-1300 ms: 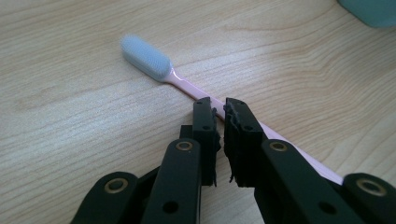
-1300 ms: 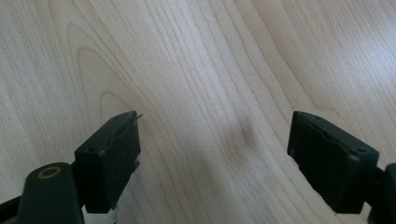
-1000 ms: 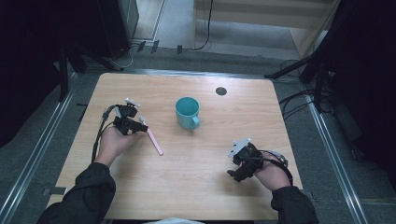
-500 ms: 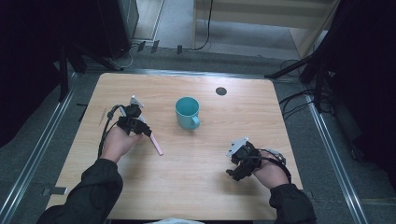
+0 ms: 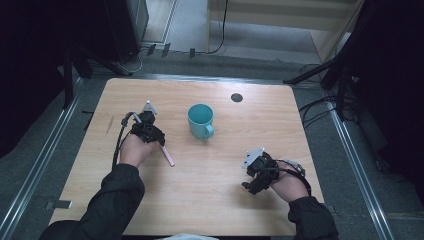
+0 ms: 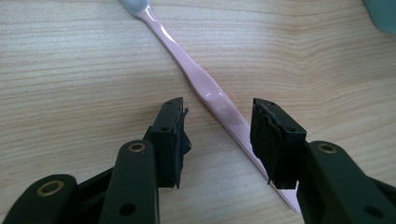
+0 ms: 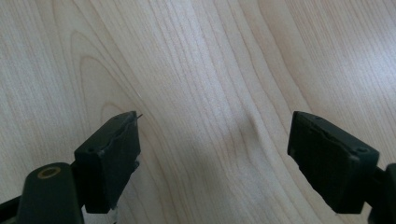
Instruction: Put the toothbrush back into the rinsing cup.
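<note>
The wooden table (image 5: 210,195) fills the middle of the high view, light-grained and rounded at its corners; a small dark round disc (image 5: 237,97) sits flush in it toward the far right. My two sleeves come in from the near edge, one at each side. A teal mug (image 5: 200,120) stands upright a little beyond the table's centre, its handle turned toward the near right; in my left gripper view a corner of it shows at the far right edge. My right gripper (image 5: 248,180) rests low over bare wood at the near right, well apart from the mug; in its own view (image 7: 215,154) the jaws stand wide with nothing but wood grain between them, so it is released. My left gripper (image 5: 156,139) sits to the left of the mug, near it but not touching; its jaws have just been opening, and in its own view (image 6: 217,140) they stand apart on either side of the pink toothbrush (image 6: 205,88), which lies flat on the table and runs diagonally between them; the pads do not press on the handle, so that gripper too is released. The toothbrush's pale bristle head points to the far side of that view; in the high view its handle end (image 5: 169,157) shows just near-right of my left hand.
</note>
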Tool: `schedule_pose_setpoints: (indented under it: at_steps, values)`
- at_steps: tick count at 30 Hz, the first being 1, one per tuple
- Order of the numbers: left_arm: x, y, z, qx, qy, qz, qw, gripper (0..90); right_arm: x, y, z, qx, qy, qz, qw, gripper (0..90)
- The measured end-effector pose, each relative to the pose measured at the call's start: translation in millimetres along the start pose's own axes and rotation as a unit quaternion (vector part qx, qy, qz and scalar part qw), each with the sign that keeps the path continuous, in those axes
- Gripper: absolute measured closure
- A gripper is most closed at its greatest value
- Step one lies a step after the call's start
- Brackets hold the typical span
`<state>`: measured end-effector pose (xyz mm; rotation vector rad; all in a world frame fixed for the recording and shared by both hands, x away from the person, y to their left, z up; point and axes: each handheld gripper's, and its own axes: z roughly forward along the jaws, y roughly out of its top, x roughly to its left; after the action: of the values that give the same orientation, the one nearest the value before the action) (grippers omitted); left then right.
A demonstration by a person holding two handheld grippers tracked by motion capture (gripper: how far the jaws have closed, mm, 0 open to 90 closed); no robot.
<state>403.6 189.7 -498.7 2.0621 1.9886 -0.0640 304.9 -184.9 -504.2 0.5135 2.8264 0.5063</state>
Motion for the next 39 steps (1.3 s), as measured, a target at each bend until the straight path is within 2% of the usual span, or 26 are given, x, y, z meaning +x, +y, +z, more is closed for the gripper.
schedule_pose_setpoints:
  at_steps: [5, 10, 16, 20, 26, 32, 35, 39]
  values:
    - [-2.6, 2.3, 3.5, 0.000, -0.007, -0.008, 0.9999, 53.7, 0.3, -0.4, 0.0, 0.002, 0.002, 0.001, 1.0000, 17.1]
    - [-6.6, 2.8, 8.8, 0.002, 0.013, -0.007, 0.9999, 52.3, 0.3, -0.5, 0.2, 0.003, 0.003, 0.000, 1.0000, 17.2]
    - [-10.2, 3.1, 10.1, -0.002, 0.022, -0.010, 0.9997, 50.6, 0.0, -0.7, 0.3, 0.003, 0.003, 0.000, 1.0000, 17.2]
    - [-13.5, 3.6, 10.7, 0.000, 0.036, -0.004, 0.9993, 51.5, 0.2, -0.5, 0.6, 0.004, 0.004, -0.001, 1.0000, 17.2]
    - [-22.5, 6.3, 13.2, 0.012, 0.071, 0.019, 0.9972, 52.9, 0.7, -0.2, 1.0, 0.003, 0.005, -0.003, 1.0000, 17.2]
    - [-23.9, 5.7, 13.3, 0.013, 0.081, 0.031, 0.9962, 58.3, 0.2, -1.1, 1.1, 0.005, 0.004, -0.001, 1.0000, 17.1]
    - [-22.8, 5.4, 12.9, 0.015, 0.087, 0.046, 0.9951, 62.3, 0.6, -0.7, 1.2, 0.006, 0.005, -0.001, 1.0000, 17.1]
    - [-21.4, 4.8, 12.5, 0.015, 0.085, 0.051, 0.9950, 66.4, 1.0, -0.5, 1.5, 0.009, 0.005, -0.001, 0.9999, 17.1]
